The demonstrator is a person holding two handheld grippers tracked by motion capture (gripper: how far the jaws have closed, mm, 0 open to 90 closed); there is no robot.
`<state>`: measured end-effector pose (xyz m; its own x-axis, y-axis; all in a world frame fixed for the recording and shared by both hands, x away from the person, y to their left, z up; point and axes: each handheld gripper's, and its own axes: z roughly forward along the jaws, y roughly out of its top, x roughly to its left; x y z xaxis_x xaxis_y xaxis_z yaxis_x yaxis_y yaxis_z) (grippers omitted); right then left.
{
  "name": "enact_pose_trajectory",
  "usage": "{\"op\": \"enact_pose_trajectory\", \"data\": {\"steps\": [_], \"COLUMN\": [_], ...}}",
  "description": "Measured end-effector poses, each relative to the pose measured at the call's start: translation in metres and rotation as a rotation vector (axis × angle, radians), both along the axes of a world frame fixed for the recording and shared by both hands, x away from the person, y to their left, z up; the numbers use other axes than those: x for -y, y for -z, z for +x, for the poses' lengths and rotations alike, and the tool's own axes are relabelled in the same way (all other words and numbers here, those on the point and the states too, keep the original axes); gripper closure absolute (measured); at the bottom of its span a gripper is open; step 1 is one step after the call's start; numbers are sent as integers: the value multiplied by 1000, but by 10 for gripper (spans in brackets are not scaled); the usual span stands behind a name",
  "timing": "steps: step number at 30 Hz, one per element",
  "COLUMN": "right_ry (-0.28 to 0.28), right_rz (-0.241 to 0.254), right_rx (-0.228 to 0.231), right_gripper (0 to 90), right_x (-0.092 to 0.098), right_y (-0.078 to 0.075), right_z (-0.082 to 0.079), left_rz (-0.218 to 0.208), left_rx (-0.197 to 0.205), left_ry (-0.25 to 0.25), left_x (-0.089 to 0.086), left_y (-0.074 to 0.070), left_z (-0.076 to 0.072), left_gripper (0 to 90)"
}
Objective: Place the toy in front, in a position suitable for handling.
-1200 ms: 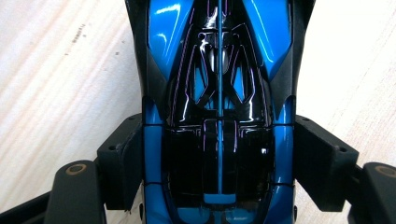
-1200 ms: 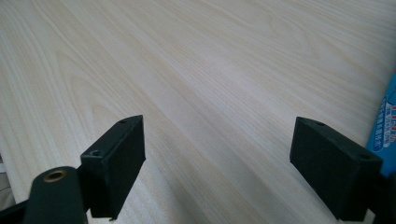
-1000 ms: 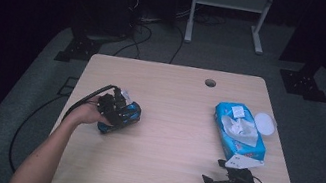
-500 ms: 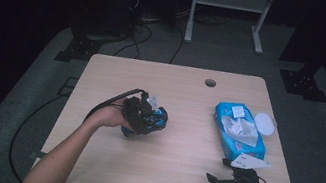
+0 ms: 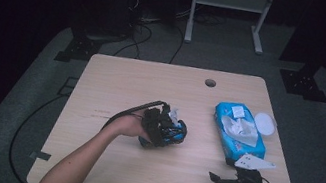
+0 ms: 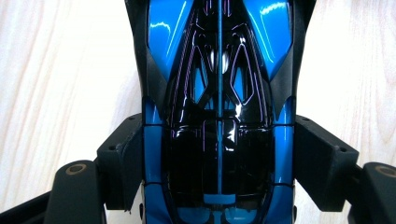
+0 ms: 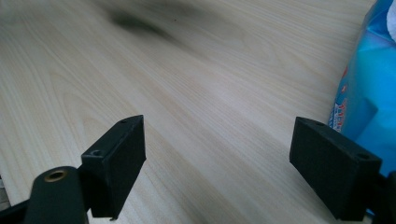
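Left gripper (image 6: 219,163): the fingers (image 6: 123,161) are pressing on both flanks of a blue and black toy car (image 6: 218,93), grasping it across its width. In the left gripper view the car's long axis is running straight away from the fingers, up the middle of the frame, so the grip is sitting square to the body, with the pale counter (image 6: 56,70) showing on either side.

In the high view the left gripper (image 5: 164,128) is carrying the car (image 5: 175,133) near the middle of the counter (image 5: 117,78), the forearm entering from the lower left. Whether the car's wheels are touching the wood or riding just above it, I cannot tell.

Right gripper (image 7: 217,168): the fingers (image 7: 116,158) are standing wide apart with nothing between them, released, hovering low over bare wood. In the high view it (image 5: 221,180) is waiting near the front right edge.

Key relation: a blue pack of wet wipes (image 5: 239,131) is lying to the right of the car, apart from it, its long axis running front to back along the counter's right side, with its round white lid (image 5: 265,122) flipped open beside it and a wipe poking out. The right gripper is sitting just in front of the pack's near end; in its own view the pack (image 7: 369,93) is lying just beside its right finger. Judgement: the right hand is the nearer one for pulling a wipe, while the left is holding the car steady for it.
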<state>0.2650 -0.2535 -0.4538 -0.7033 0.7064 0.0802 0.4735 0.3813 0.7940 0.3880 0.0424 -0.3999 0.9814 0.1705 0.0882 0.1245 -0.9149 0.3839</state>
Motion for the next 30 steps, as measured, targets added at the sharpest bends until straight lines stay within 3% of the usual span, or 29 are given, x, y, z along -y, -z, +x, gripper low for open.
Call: {"op": "enact_pose_trajectory", "data": {"steps": [18,30], "right_ry": [2,2], "right_rz": [5,2], "right_rx": [14,13], "right_gripper": [176,176], "right_x": [2,2], "right_y": [-2,-1], "right_z": [-1,-1], "left_rz": [51,77], "left_rx": [-5,-4], "left_ry": [77,91], "left_x": [29,37], "left_y": [23,39], "left_z": [-17,-27], "left_gripper": [260,260]}}
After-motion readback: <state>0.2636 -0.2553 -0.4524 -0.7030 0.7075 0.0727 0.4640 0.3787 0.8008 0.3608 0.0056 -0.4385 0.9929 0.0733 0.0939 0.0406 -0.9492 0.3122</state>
